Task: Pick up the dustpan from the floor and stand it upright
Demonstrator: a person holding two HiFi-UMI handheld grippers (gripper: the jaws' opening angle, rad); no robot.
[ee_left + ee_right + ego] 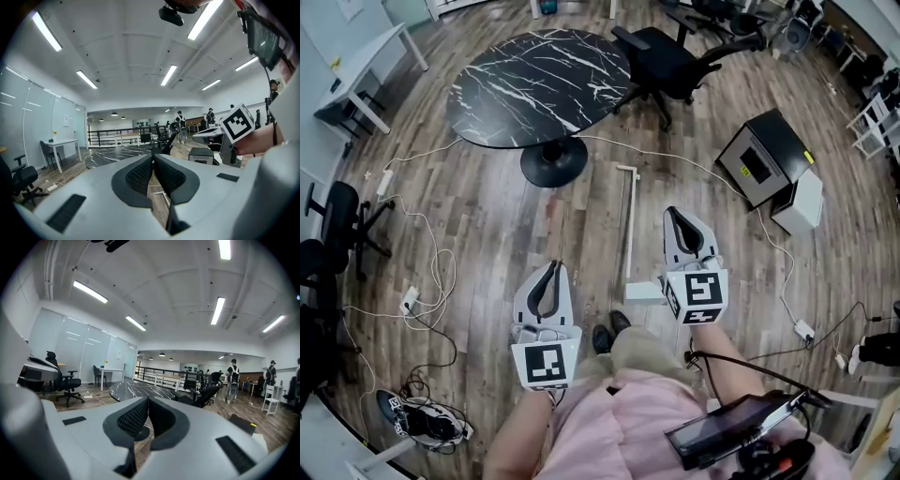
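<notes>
The dustpan (643, 292) lies flat on the wooden floor (487, 216) just ahead of our shoes (609, 333), its thin handle pointing toward the round table (539, 84) and its pan end just beside our right gripper (682, 228). That gripper and the left gripper (547, 284) are both clenched on nothing. The risk we see is the slim handle twisting in a pinch, so the pan swings or topples once stood

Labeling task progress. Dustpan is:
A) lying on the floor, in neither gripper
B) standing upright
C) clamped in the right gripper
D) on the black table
A: the dustpan lies flat on the wood floor, and the left gripper and right gripper each show jaws together on nothing.
</notes>
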